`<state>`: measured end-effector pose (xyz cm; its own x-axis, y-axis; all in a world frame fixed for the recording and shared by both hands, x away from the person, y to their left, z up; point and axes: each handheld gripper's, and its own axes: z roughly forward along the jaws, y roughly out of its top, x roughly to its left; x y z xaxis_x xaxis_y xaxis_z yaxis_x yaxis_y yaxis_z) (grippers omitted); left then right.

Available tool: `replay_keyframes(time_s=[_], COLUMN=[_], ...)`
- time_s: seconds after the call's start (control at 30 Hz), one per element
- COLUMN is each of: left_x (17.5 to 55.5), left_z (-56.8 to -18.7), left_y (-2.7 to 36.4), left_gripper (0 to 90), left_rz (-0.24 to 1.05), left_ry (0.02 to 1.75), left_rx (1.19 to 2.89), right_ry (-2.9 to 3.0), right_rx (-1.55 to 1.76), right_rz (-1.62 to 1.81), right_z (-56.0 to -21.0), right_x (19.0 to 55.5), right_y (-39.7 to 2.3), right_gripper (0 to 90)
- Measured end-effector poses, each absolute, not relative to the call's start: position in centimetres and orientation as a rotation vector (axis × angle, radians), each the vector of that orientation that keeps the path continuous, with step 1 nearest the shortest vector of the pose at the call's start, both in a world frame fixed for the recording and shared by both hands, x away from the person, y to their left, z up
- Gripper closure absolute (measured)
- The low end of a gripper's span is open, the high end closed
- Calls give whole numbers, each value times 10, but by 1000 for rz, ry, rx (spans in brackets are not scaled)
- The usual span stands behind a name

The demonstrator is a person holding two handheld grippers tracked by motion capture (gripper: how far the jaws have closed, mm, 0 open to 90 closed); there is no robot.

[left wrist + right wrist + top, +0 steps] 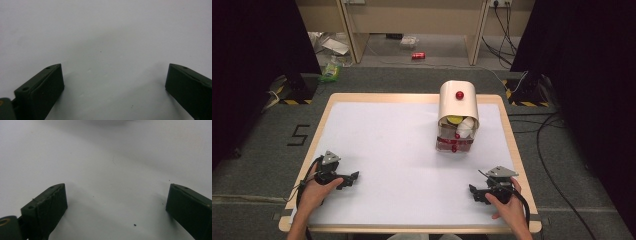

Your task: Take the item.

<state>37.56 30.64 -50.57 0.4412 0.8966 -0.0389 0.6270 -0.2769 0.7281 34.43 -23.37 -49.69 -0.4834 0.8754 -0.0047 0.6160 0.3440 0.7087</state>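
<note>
The left tool [353, 176] rested low on the white table [387, 145] near its front left corner, held by the left hand [319, 187]. Its jaws stood wide apart with nothing between them, as the left gripper view [112, 82] showed. The right tool [474, 192] lay near the front right corner in the right hand [507, 202], its jaws likewise spread wide and empty [115, 205]. Far back on the right stood a cream box [458, 102] with a red knob [459, 95], small containers [462, 127] inside.
</note>
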Motion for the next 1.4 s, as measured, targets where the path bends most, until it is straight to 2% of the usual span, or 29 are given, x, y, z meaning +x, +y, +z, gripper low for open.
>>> replay_keyframes(time_s=[0.07, 0.1, 0.3, 0.37, 0.67, 1.4], left_x=[376, 376, 376, 376, 376, 376], left_z=[-506, -506, -506, -506, -506, -506], left_y=[306, 306, 306, 306, 306, 306], left_gripper=[12, 10, 5, 5, 4, 4], left_rz=[504, 503, 498, 498, 498, 498], left_ry=[1275, 1274, 1271, 1271, 1271, 1271], left_rx=[2010, 2011, 2012, 2012, 2015, 2013], right_ry=[2227, 2216, 2204, 2200, 2160, 2108], right_rx=[1302, 1295, 1235, 1215, 1154, 1026], right_rz=[927, 956, 1039, 1050, 1092, 1178], right_z=[-497, -495, -488, -486, -467, -402], right_x=[344, 343, 343, 343, 347, 356], right_y=[-234, -233, -228, -228, -222, -197], right_gripper=[77, 191, 144, 165, 155, 166])
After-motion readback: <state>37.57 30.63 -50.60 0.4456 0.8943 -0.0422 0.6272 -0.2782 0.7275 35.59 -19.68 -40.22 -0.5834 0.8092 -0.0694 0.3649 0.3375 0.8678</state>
